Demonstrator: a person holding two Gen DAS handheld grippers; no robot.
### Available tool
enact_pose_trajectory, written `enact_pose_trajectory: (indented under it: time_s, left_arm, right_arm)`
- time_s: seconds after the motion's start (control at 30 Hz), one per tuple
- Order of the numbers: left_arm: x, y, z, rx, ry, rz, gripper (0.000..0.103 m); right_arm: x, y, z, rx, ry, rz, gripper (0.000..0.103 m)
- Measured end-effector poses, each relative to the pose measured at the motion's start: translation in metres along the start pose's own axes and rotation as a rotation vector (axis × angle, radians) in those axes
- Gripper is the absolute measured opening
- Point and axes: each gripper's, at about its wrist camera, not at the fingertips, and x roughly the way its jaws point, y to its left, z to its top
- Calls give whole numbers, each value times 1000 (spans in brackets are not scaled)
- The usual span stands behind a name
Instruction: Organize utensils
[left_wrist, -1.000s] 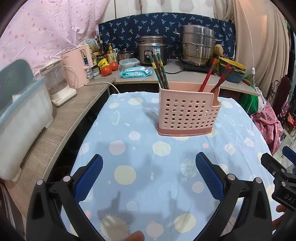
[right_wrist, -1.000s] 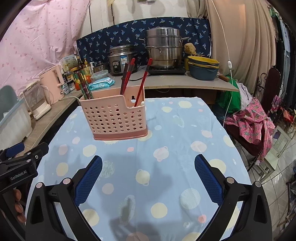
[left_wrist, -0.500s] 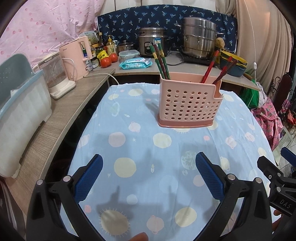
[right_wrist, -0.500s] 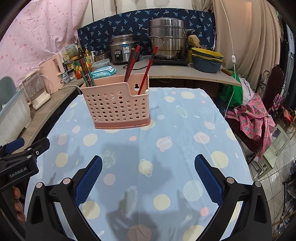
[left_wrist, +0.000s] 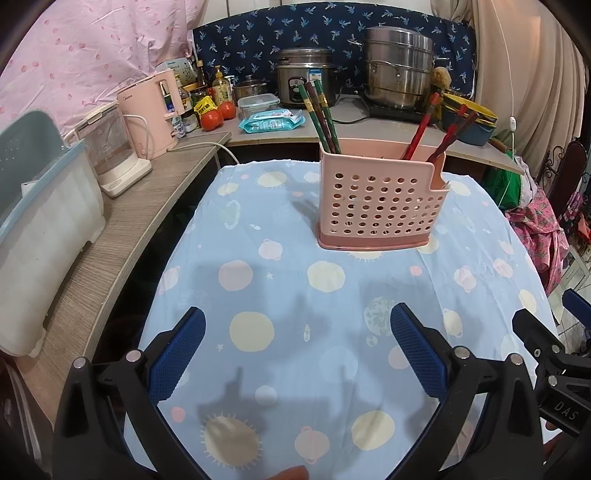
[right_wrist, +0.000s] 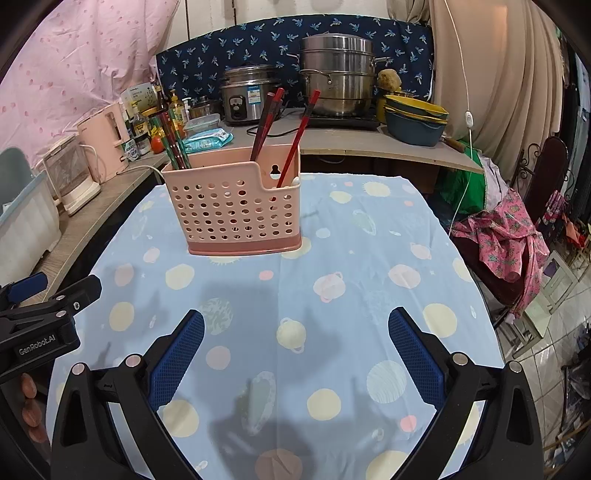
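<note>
A pink perforated utensil holder (left_wrist: 380, 206) stands upright on the blue patterned tablecloth (left_wrist: 295, 295); it also shows in the right wrist view (right_wrist: 236, 214). Green chopsticks (left_wrist: 321, 118) lean in its left compartment and red chopsticks (left_wrist: 421, 127) in its right; both show in the right wrist view, green (right_wrist: 173, 142) and red (right_wrist: 266, 123). My left gripper (left_wrist: 295, 347) is open and empty, well short of the holder. My right gripper (right_wrist: 295, 347) is open and empty, also short of it.
A counter wraps the left and back with a pink kettle (left_wrist: 151, 110), a clear kettle (left_wrist: 110, 151), tomatoes (left_wrist: 218, 116), a rice cooker (left_wrist: 303, 75), a steel steamer (left_wrist: 399, 74) and stacked bowls (right_wrist: 415, 120). A grey bin (left_wrist: 40, 206) stands at left. Pink cloth drapes a chair (right_wrist: 513, 236).
Both grippers have drawn slightly nearer the table and tilted down; the holder sits a little lower and larger in view. Both stay open and empty.
</note>
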Motion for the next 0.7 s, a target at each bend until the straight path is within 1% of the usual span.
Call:
enact_pose_trajectory:
  time_s: [0.17,0.37,0.5,0.7]
  left_arm:
    - [0,-2,2,7,-2,8,96]
    - [1,-3,3,9,5,-6,96]
    - [2,-4,3,14,5,6,96]
    - [1,-3,5,7,6,4,96]
  right_arm:
    - [2,0,1,-1,2,-1,96]
    - [3,0,1,1,2,0,96]
    - [3,0,1,-1,2,-3,96]
    - [5,-2,2,3,4,-9,96]
